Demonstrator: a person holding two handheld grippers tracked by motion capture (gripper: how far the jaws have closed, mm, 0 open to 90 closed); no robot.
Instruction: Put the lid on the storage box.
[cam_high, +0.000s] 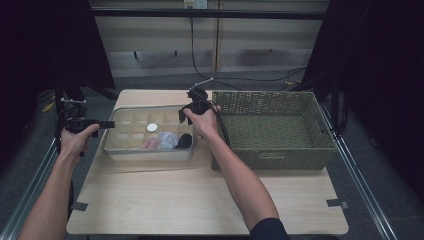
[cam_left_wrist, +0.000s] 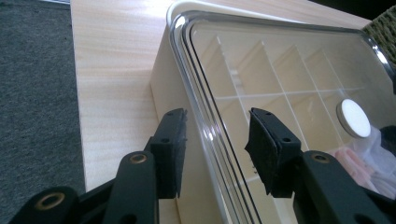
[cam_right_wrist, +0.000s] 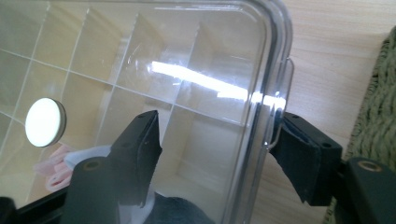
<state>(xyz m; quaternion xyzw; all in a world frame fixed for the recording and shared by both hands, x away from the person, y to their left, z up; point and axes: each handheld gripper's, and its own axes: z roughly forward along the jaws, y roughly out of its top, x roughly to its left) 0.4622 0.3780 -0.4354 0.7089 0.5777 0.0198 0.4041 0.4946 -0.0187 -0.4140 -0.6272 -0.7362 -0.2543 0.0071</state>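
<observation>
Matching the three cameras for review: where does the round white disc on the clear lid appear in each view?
High view: the white disc sits mid-lid, left of centre frame.
Left gripper view: the disc is at the right edge, beyond the right-hand jaw.
Right gripper view: the disc is at the left edge, above the pink cloth.
Shared landmark: the divider grid under the clear lid.

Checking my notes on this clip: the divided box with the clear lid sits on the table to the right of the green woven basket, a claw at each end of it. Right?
Not quite. The high view shows the divided box to the left of the green woven basket, not the right. The rest holds: the left claw and right claw stand at its two ends.
</observation>
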